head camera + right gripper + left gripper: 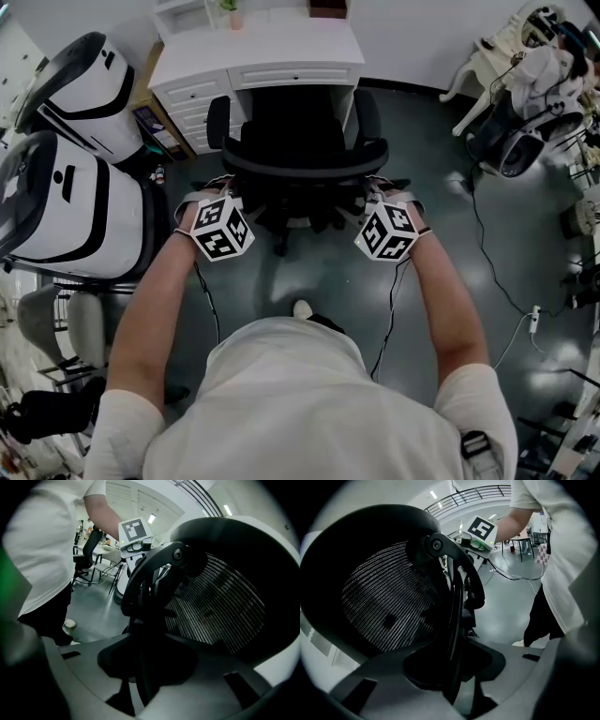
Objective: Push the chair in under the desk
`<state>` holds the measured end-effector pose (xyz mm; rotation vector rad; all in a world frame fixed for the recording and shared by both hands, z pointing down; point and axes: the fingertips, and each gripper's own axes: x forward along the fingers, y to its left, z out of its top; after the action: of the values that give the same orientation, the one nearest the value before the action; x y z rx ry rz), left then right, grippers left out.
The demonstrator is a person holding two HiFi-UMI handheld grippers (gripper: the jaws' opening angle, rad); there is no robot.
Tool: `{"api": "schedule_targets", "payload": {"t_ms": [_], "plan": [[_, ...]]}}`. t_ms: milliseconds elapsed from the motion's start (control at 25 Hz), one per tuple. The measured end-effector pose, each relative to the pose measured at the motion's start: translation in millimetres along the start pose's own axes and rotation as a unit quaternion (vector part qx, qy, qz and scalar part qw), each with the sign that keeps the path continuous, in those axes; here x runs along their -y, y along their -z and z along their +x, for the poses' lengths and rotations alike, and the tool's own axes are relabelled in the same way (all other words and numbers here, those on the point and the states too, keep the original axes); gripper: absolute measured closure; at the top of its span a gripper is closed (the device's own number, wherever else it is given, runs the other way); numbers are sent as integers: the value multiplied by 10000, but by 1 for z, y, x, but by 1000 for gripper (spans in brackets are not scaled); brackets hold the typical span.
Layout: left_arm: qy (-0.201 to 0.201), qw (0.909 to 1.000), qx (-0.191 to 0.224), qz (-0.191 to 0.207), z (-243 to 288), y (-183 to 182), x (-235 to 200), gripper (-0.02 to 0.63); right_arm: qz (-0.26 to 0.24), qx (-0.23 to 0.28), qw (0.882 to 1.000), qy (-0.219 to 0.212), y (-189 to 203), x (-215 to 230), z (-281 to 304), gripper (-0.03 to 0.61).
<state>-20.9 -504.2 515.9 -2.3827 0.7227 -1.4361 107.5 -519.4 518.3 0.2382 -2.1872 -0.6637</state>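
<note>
A black mesh-backed office chair stands in front of the white desk, its seat partly under the desktop. My left gripper is shut on the left edge of the chair backrest, and my right gripper on the right edge. In the left gripper view the backrest rim runs between the grey jaws of the left gripper, with the mesh to its left. The right gripper view mirrors this: the rim sits in the right gripper, with the mesh to its right.
Two large white pod-shaped machines stand close on the left, next to the desk's drawer unit. Cables trail over the grey floor on the right, near a heap of equipment. A grey chair stands at the lower left.
</note>
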Motion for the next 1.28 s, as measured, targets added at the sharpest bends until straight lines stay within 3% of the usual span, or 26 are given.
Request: {"api": "schedule_targets", "payload": {"t_ms": [1280], "plan": [[-104,9998,-84,-135,50,-10,-70,485,-101,101,9998,-131,41,77,30,459]]}}
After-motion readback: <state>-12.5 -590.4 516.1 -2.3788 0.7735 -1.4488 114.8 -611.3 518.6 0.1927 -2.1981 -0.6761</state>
